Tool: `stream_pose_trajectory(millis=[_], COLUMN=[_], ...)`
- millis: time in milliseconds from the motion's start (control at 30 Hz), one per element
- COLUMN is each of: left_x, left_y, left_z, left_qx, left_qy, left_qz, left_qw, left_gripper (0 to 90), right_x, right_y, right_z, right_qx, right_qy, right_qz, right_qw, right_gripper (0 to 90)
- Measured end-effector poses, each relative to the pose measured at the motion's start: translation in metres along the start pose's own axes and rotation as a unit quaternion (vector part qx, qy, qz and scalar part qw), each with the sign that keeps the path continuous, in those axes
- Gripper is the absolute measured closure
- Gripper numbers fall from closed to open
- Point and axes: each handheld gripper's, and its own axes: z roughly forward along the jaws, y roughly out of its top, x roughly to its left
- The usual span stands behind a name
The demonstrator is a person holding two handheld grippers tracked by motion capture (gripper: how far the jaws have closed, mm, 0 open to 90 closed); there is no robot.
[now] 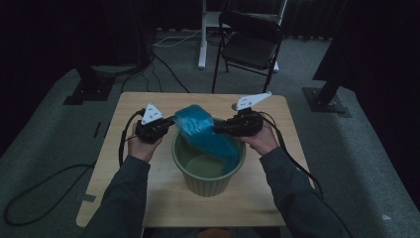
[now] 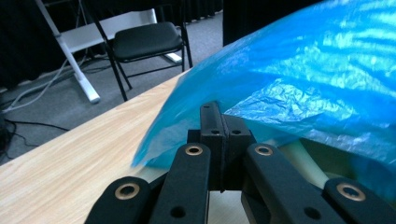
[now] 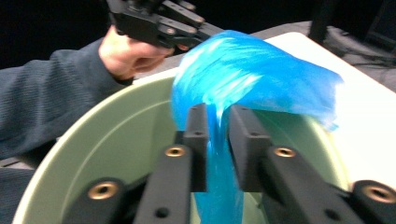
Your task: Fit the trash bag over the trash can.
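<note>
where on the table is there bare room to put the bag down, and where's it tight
Free patches on the table: the near strip between the green pot and the table's front edge, the far strip behind the blue bag, and the near left corner beside the left sleeve. It is crowded in the middle, where the left claw and right claw meet the bag over the pot.

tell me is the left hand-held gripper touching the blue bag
Touching. In the left gripper view the left hand-held gripper has its jaws shut together on the edge of the blue bag.
</note>
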Motion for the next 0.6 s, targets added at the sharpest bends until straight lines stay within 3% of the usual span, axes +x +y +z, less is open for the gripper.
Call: stream_pose_trajectory(millis=[233,467,600], left_x=[-0.005,-0.015,-0.02], left_y=[0.005,0.013,0.015], left_z=[-0.001,0.0,0.0], left_qx=[-0.008,-0.017,-0.023], left_qy=[0.001,-0.011,-0.019], left_qz=[0.01,0.021,0.023], left_qw=[0.9999,0.9996,0.9993], left_gripper=[89.8,89.8,89.8], right_x=[0.0,0.004,0.004], right_y=[0.012,0.024,0.029], right_z=[-0.018,0.011,0.028], right_qx=[-0.022,-0.005,0.003], right_qy=[-0.044,-0.05,-0.042], right_qz=[-0.001,-0.006,-0.002], right_qw=[0.9988,0.9987,0.9991], right_gripper=[61.6,54.9,47.2])
